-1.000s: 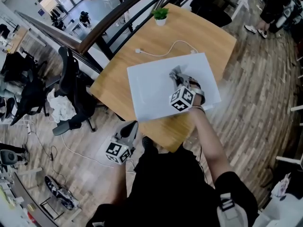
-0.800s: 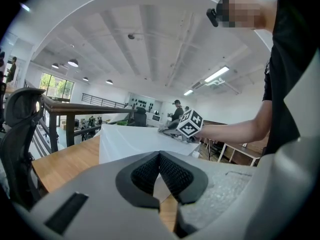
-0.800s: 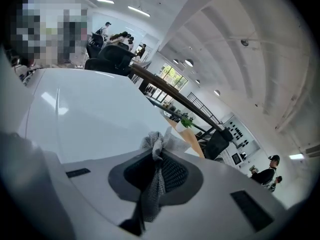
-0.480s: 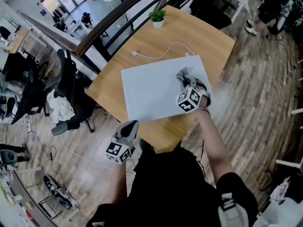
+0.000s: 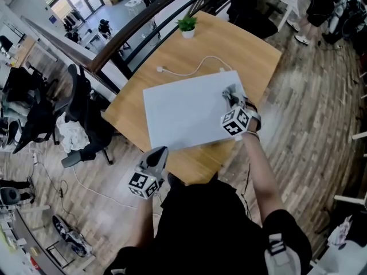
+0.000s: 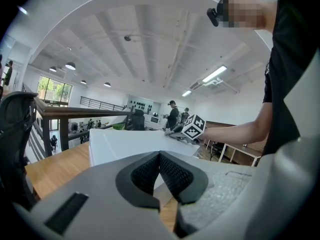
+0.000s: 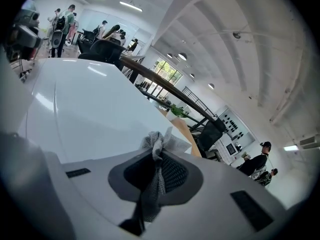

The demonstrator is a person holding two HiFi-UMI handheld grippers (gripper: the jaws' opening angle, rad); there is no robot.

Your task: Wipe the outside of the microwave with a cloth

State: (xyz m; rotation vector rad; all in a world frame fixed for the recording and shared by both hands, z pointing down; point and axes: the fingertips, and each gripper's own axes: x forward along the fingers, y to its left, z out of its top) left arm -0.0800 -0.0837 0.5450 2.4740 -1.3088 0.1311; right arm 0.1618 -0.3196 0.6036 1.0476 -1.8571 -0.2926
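Two tongs are seen, and only one has been shifted. The right tongs (image 5: 234, 102) are now found at the right edge of the white microwave (image 5: 183, 110), whereas a second before they were held closer to the middle of its top. They are clamped on a grey cloth (image 7: 159, 143), whose bunched end is held against the microwave's top just ahead of them. The left tongs (image 5: 156, 156) are kept where they were, low beside the person's body and off the near edge of the table (image 5: 252, 44). Their jaws are pressed together with nothing between them.

The microwave is stood on the wooden table. Beyond the right tongs a white cable (image 5: 195, 67) is laid across the wood, and farther off a small potted plant (image 5: 187, 24) is set by the far edge. A dark railing (image 5: 143, 16) is run past the table. A black office chair (image 5: 86, 113) is placed left of the left tongs, on a plank floor (image 5: 309, 96).
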